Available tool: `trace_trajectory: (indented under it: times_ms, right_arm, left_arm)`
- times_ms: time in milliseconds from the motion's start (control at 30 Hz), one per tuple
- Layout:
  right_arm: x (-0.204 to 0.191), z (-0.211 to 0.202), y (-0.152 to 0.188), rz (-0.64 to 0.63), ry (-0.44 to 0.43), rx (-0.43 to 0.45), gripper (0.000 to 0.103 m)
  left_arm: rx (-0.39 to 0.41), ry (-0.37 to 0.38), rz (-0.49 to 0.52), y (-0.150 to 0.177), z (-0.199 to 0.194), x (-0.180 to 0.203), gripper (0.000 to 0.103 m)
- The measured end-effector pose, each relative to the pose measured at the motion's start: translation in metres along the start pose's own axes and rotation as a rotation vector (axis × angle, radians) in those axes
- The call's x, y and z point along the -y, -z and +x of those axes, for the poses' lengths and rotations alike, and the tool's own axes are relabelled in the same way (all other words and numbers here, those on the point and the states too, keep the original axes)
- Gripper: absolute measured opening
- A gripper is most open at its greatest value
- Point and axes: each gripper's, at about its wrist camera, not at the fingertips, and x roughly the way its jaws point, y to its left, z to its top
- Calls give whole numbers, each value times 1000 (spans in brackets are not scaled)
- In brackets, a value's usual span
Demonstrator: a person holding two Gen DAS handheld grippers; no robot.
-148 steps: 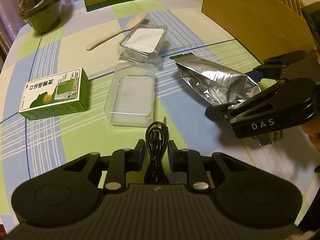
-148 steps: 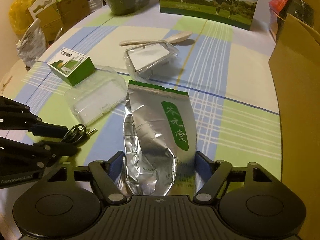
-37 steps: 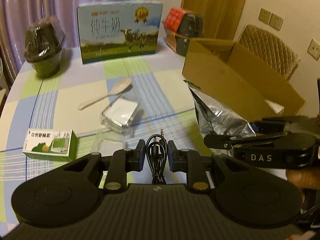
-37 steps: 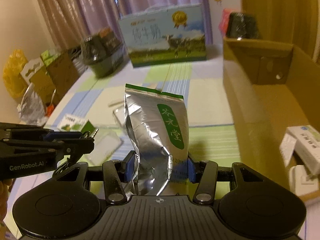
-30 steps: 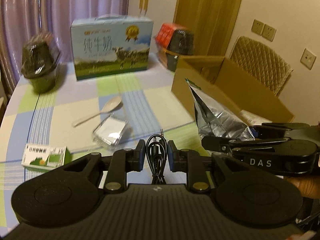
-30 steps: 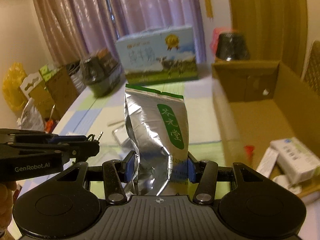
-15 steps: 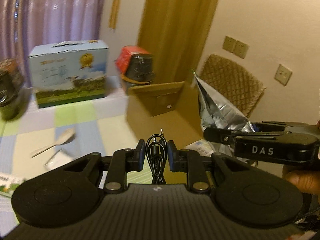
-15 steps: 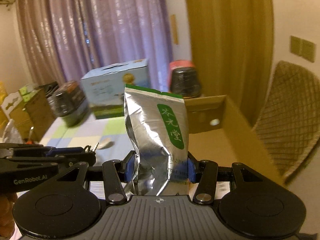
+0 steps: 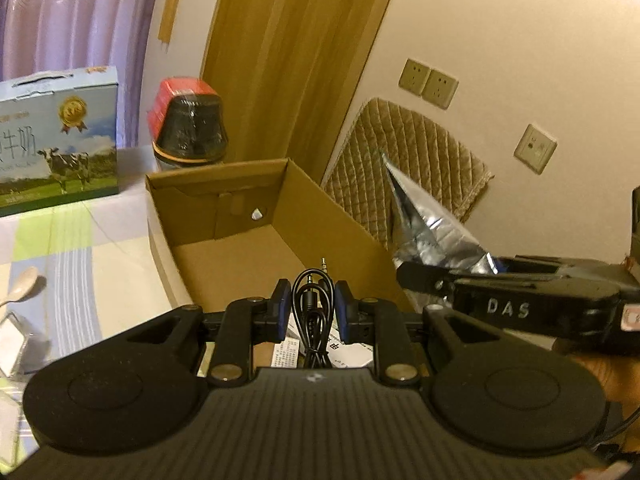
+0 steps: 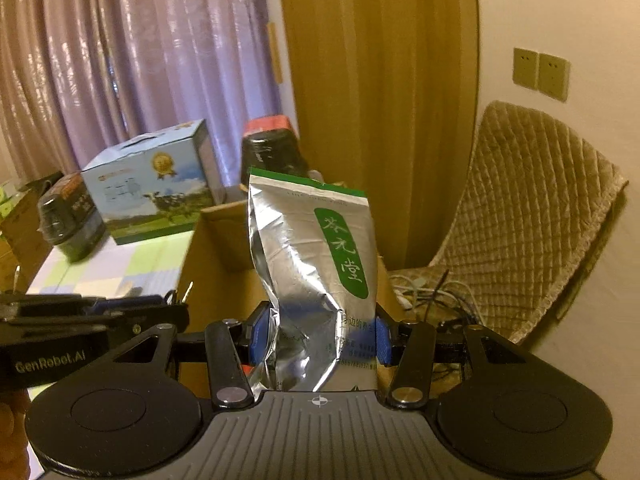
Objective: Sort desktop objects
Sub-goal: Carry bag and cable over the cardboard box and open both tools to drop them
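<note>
Above the cardboard box (image 9: 224,248), left gripper (image 9: 312,308) pinches a coiled cable (image 9: 313,312) (right gripper (image 10: 318,338) clamps the foil pouch (image 10: 316,264)).

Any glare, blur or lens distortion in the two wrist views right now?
Left wrist: dim warm light, door frame bowed by fisheye, audio cable sharp in the left tool. Right wrist: foil bag in the right tool throws bright glare patches; curtain soft.

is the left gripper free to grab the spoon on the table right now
Probably not. The left gripper is shut on a coiled black cable and hangs over the open cardboard box, while the spoon lies off to the left on the table.
</note>
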Motion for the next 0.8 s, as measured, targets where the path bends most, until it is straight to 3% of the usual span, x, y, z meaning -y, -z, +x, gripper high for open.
trace_trajectory:
  times_ms: [200, 267, 300, 800]
  right_arm:
    - [16, 9, 1, 15, 0, -14, 47]
    - [17, 12, 2, 18, -6, -18, 47]
    - [17, 14, 2, 17, -8, -19, 47]
    - [1, 31, 6, -1, -36, -52, 48]
  left_arm:
    - [-26, -13, 2, 3, 20, 1, 19]
    - [-26, -33, -7, 3, 23, -1, 32]
    - [-22, -37, -8, 2, 24, -2, 32]
    - [-29, -94, -27, 3, 12, -25, 32]
